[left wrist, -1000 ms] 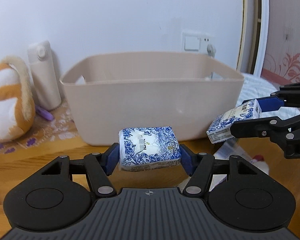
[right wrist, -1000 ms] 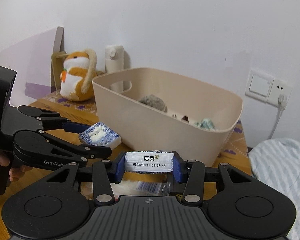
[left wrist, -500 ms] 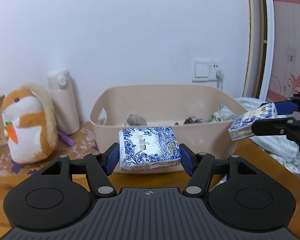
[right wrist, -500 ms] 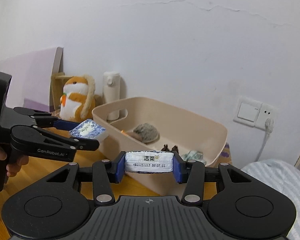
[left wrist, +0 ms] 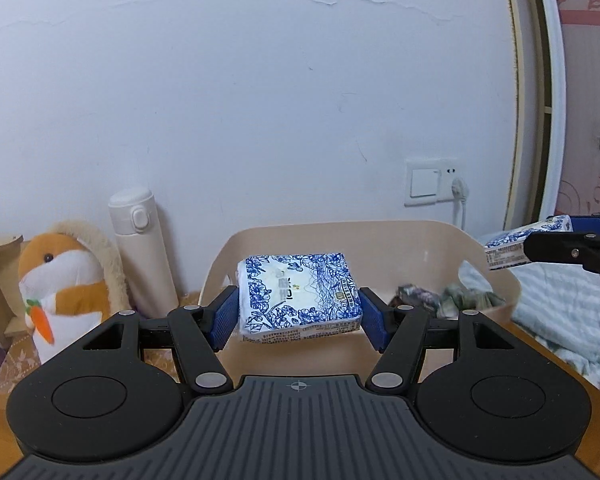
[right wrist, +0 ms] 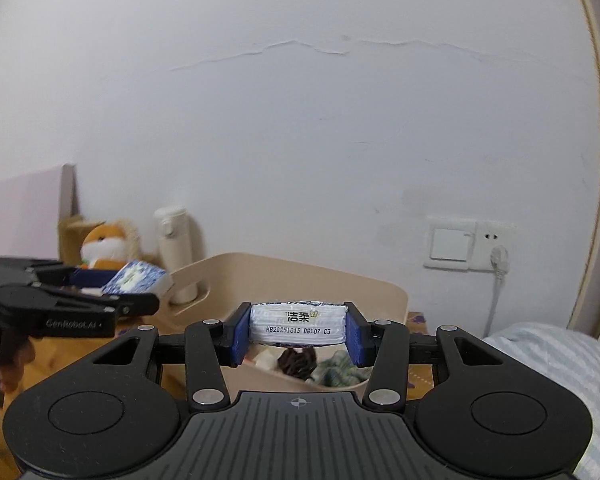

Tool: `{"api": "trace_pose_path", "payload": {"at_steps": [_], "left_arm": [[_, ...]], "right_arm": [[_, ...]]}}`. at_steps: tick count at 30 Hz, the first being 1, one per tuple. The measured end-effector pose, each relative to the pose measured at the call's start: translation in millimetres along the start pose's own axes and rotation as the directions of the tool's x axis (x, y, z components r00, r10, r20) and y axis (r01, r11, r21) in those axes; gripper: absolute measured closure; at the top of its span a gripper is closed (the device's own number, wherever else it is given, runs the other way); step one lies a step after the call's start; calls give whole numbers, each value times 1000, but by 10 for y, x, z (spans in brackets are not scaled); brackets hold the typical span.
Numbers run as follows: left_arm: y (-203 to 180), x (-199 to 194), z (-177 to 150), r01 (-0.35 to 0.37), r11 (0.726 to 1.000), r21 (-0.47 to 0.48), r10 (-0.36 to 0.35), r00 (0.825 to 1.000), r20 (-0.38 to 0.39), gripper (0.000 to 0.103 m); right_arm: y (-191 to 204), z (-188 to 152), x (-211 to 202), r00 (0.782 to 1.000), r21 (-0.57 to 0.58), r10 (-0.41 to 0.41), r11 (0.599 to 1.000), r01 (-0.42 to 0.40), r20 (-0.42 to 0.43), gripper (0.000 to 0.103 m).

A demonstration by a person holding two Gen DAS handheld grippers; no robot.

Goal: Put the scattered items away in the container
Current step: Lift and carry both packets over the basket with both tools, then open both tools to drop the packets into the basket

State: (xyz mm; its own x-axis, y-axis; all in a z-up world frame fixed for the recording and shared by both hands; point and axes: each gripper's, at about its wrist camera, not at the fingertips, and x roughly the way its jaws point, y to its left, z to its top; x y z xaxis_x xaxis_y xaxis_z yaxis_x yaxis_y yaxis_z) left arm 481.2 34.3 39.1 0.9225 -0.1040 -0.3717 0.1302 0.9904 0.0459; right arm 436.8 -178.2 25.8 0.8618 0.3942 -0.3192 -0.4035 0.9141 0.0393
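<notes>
Above beige container (left wrist: 488, 276): left gripper (left wrist: 298, 308) clamped on blue-white tissue pack (left wrist: 298, 294), right gripper (right wrist: 298, 330) clamped on second tissue pack (right wrist: 298, 322). Advice: carry each fully past rim, lower over free spot, then release; avoid grippers colliding.

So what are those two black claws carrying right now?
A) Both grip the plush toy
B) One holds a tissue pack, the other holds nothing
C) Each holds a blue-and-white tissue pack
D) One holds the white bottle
C: the left gripper is clamped on a blue-and-white tissue pack, and the right gripper pinches a second tissue pack, both held up near the beige bin.
</notes>
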Motion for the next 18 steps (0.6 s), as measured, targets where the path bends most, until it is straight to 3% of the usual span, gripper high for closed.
{"api": "trace_pose_path", "payload": {"at_steps": [8,18], "left_arm": [[9,317,86,-28,999,-39,27,999,-21,39],[-104,660,72,-68,998,-6,67,995,-68,39]], "right_arm": [[-111,-34,321,999,65,-30,997,33,-40,60],[-144,-131,636,996,66,-34,997,40,-83,60]]}}
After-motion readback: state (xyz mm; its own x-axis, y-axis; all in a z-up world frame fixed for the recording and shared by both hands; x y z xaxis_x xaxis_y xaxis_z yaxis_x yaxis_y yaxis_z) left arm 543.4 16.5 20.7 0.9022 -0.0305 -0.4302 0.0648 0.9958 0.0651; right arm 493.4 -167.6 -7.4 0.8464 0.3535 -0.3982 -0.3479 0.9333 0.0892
